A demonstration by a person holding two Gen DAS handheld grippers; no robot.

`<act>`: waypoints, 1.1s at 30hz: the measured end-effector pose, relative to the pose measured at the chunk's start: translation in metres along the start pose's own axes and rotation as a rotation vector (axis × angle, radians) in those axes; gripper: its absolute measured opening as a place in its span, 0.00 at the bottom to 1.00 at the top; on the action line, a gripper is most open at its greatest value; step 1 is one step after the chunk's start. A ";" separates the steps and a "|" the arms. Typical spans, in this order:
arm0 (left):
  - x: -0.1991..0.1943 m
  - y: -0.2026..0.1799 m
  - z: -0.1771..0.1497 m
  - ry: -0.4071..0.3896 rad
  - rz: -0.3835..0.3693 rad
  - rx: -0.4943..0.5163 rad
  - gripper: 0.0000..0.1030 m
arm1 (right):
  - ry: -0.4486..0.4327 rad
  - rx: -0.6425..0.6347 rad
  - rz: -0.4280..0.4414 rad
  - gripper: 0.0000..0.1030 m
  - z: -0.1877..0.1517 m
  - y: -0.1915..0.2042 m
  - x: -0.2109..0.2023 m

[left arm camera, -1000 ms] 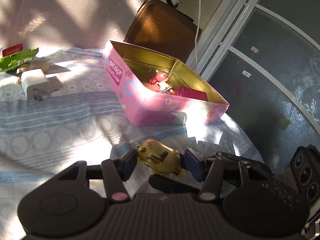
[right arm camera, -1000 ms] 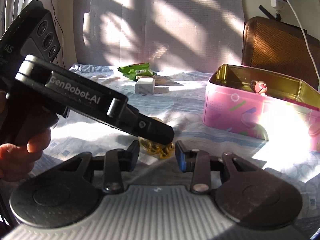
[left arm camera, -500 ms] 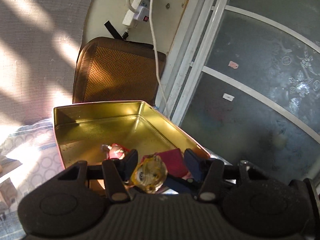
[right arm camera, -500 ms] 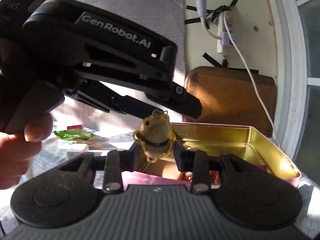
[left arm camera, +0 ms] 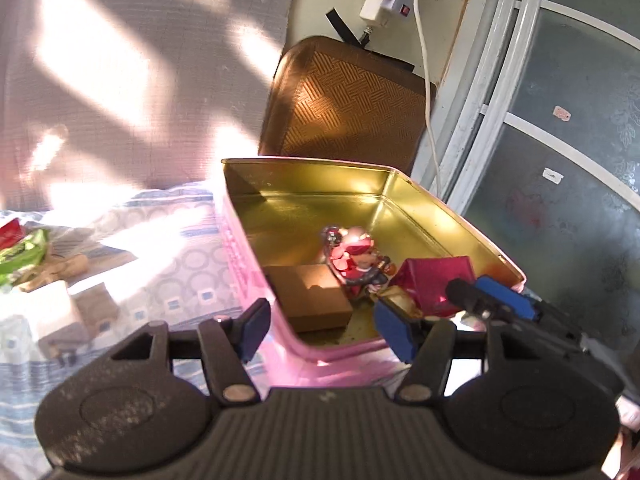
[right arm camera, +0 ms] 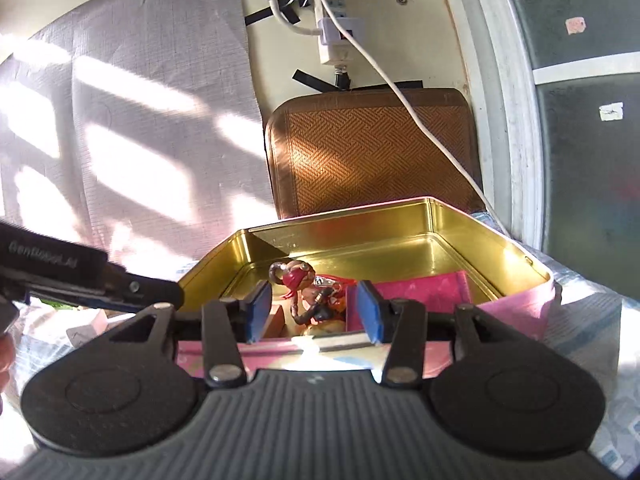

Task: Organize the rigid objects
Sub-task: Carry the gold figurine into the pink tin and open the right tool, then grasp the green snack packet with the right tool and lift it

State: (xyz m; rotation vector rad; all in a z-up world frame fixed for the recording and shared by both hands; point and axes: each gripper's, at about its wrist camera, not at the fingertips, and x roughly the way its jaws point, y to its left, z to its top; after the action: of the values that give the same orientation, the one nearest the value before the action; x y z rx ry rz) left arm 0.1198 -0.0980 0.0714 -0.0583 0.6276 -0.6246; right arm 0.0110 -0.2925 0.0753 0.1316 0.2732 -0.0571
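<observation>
Hovering with jaws just spread and empty, both the left gripper [left arm camera: 320, 330] and right gripper [right arm camera: 312, 312] risked snagging the pink rectangular metal tin [left arm camera: 256, 280] rim beneath them.

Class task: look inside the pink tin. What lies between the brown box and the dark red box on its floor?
In the left wrist view, a red-capped toy figure lies between the brown box and the dark red box in the pink tin.

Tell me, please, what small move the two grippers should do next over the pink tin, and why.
Probably draw both grippers back from the pink tin toward the items on the cloth. The jaws of the left gripper and right gripper have just been opening and nothing is between them, the yellow figure seems to lie inside the tin, and a white block waits outside.
</observation>
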 end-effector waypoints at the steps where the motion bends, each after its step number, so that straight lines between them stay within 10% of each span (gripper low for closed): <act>1: -0.011 0.005 -0.007 -0.016 0.008 0.013 0.59 | -0.003 0.000 0.012 0.48 0.001 0.003 -0.002; 6: -0.052 0.055 -0.039 -0.050 0.135 -0.004 0.62 | -0.020 -0.055 0.100 0.48 0.007 0.035 -0.011; 14: -0.081 0.178 -0.076 -0.067 0.549 -0.165 0.62 | 0.096 -0.162 0.321 0.49 0.002 0.124 0.016; 17: -0.096 0.212 -0.081 -0.123 0.460 -0.343 0.60 | 0.214 -0.064 0.412 0.49 0.006 0.155 0.053; 27: -0.098 0.234 -0.080 -0.120 0.414 -0.447 0.67 | 0.598 0.345 0.385 0.48 -0.015 0.200 0.203; 33: -0.105 0.243 -0.081 -0.137 0.411 -0.500 0.68 | 0.617 0.339 0.425 0.13 -0.022 0.211 0.188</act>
State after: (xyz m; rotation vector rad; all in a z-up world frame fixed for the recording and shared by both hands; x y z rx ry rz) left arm 0.1359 0.1699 0.0039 -0.4254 0.6277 -0.0557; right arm 0.2016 -0.0876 0.0286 0.5452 0.8456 0.3681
